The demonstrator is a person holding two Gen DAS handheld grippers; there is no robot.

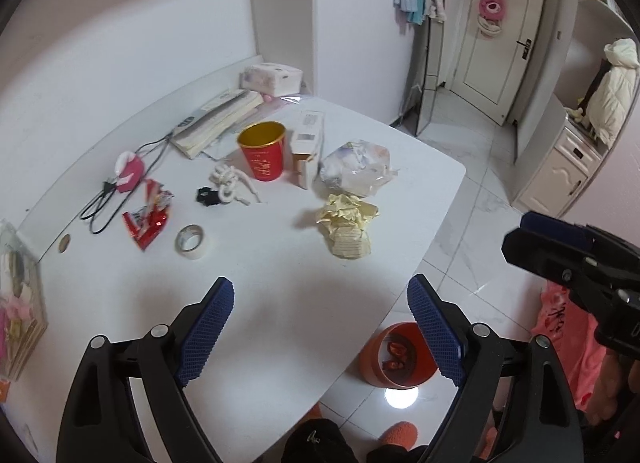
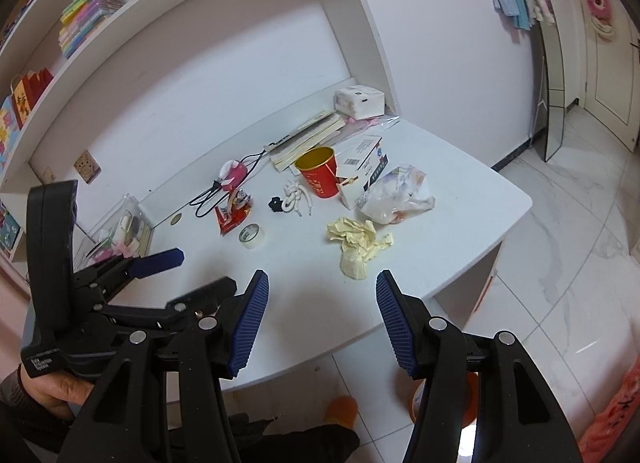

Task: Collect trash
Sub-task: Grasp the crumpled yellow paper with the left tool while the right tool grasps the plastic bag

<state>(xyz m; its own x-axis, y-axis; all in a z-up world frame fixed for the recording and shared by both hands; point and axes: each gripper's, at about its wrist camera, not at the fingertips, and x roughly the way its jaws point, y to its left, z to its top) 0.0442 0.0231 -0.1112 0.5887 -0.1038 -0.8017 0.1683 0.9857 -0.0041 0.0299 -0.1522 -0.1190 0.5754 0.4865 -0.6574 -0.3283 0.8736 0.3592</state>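
My left gripper [image 1: 320, 327] fills the lower middle of its frame, fingers wide apart, nothing between them — white desk [image 1: 280, 283] beneath. My right gripper [image 2: 322, 319] likewise sits low centre in its view, fingers apart and empty. Crumpled yellow paper [image 1: 347, 225] lies mid-frame on the desk, just below a clear plastic bag [image 1: 356, 167]. Red wrapper [image 1: 149, 217] at left, beside a tape roll [image 1: 191, 241]. Orange bin [image 1: 394, 357] on the floor at lower right, scraps inside.
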